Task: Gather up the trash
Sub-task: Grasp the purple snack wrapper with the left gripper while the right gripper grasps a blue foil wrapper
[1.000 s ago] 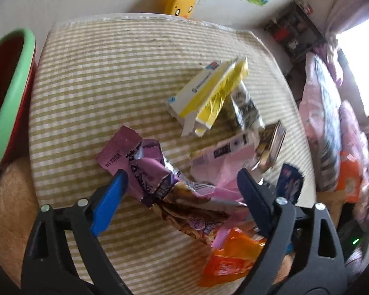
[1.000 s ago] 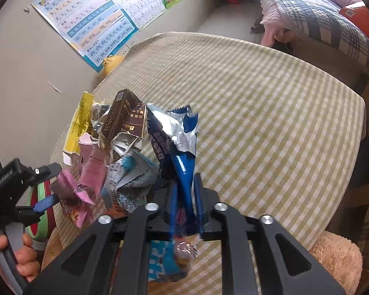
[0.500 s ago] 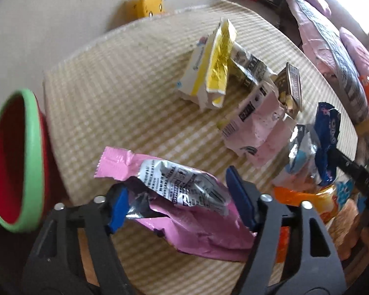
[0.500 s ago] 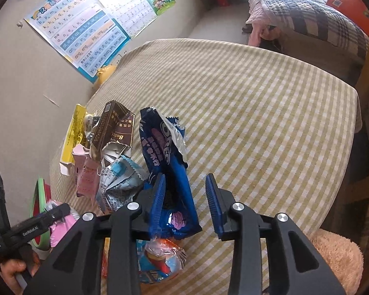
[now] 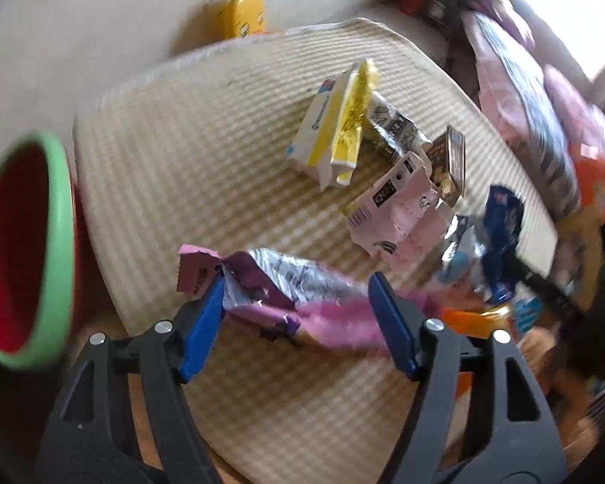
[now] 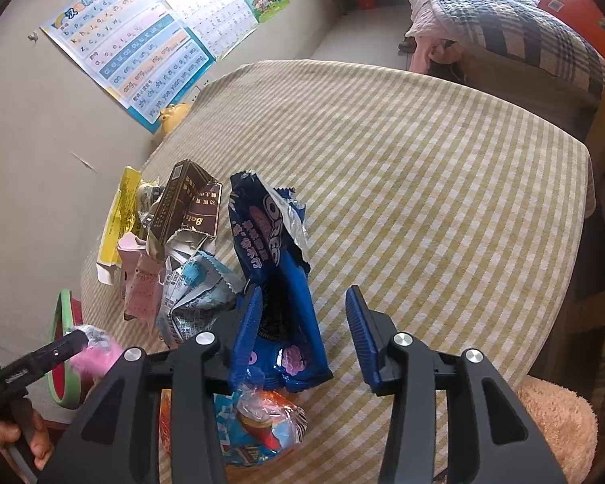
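A crumpled pink and purple wrapper point(image 5: 286, 282) hangs between the blue pads of my left gripper point(image 5: 298, 286), just above the striped tablecloth. The pads still hold it, though the jaws are opening slightly. The red bin with a green rim point(image 5: 56, 242) stands off the table's left edge, close to that gripper. My right gripper point(image 6: 304, 292) is opening over a blue Oreo wrapper point(image 6: 278, 262) that lies on the cloth. The wrapper leans against the left pad and the right pad is clear of it. In the right wrist view the left gripper point(image 6: 60, 351) carries the pink wrapper beside the bin point(image 6: 58, 314).
More trash is heaped on the cloth: a yellow and white box point(image 5: 334, 133), a pink and white carton point(image 5: 399, 201), a brown box point(image 6: 185, 201), a silver-blue wrapper point(image 6: 197, 294), an orange packet point(image 6: 262, 427). A yellow duck toy point(image 5: 244, 12) sits by the wall. A bed point(image 6: 504, 28) lies beyond.
My left gripper closed on the pink wrapper, lifted it off the heap and rolled. My right gripper opened and let go of the blue wrapper, which now rests on the cloth.
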The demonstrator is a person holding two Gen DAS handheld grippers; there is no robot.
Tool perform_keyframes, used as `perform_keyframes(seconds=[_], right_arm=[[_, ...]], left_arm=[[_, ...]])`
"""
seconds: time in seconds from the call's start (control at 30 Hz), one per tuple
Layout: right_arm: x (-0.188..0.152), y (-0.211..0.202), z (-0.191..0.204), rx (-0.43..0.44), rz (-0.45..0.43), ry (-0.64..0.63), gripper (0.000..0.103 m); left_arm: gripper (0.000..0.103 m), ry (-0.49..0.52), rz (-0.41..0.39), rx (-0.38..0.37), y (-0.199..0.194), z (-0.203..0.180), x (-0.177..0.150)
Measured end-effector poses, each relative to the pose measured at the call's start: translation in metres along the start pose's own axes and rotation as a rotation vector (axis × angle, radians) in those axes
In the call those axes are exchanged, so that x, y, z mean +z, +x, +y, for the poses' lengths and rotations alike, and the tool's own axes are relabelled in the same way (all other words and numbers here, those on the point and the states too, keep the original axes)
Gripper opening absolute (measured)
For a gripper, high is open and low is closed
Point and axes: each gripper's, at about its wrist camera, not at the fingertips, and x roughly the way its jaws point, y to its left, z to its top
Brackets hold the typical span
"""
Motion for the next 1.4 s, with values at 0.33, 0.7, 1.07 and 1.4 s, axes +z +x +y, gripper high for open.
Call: perform_keyframes(seconds=[0.33, 0.7, 1.07, 1.4], right_arm=[[0.000, 0.002, -0.002, 0.010, 0.006, 0.007, 0.043], [-0.001, 0.002, -0.003, 0.014, 0.005, 0.009, 0.046], [-0.003, 0.002, -0.011, 0.023, 0.005, 0.022, 0.046], [-0.002, 0.004, -0.010, 0.023, 0.006, 0.025, 0.046]], left_arm=[[0.077, -0.241, 0.083, -0.111, 0.008, 0.017, -0.013], [0.044, 0.007, 0.032, 0.002, 0.020, -0.019, 0.000], [0.018, 0.163, 0.023, -0.026, 0.006, -0.010, 0.019], [0.060, 0.304, 0.019, 0.043, 0.008, -0.028, 0.034]])
